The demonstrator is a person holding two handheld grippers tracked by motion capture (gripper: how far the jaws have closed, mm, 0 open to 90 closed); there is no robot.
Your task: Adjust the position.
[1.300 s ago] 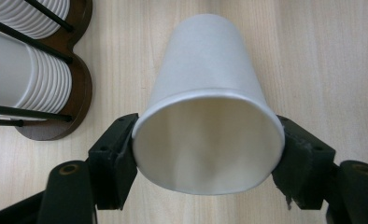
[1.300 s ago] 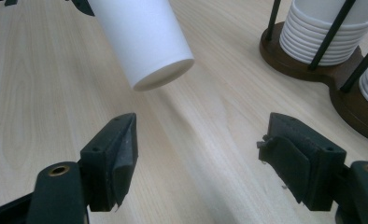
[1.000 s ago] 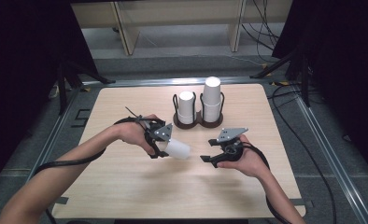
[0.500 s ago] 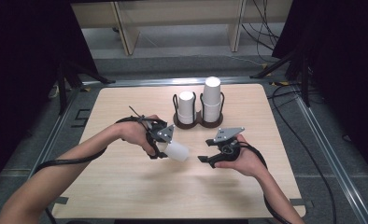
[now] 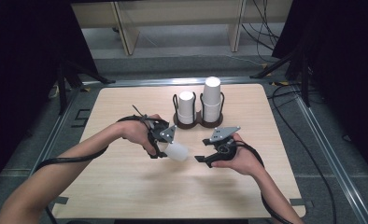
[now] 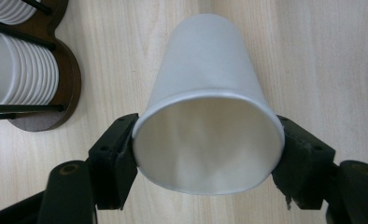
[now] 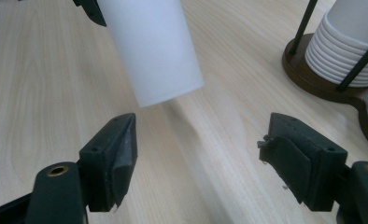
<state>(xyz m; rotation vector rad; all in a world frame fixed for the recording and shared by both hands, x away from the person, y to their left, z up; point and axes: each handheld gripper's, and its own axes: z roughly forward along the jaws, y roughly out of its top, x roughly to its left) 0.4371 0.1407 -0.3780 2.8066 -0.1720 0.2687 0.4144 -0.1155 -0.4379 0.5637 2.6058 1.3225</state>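
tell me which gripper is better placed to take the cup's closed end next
The right gripper. Its jaws stand open, pointed at the closed bottom of the cup, a short way off. The left gripper is shut on the cup's rim, holding it above the table.

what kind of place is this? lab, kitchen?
Likely a lab recording station, not a kitchen: a bare wooden table inside a metal floor frame, dark curtains either side, loose cables behind.

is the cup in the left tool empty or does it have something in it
Empty. The left gripper view looks straight into the paper cup, and its inside is bare white. The left tool clamps it at the rim.
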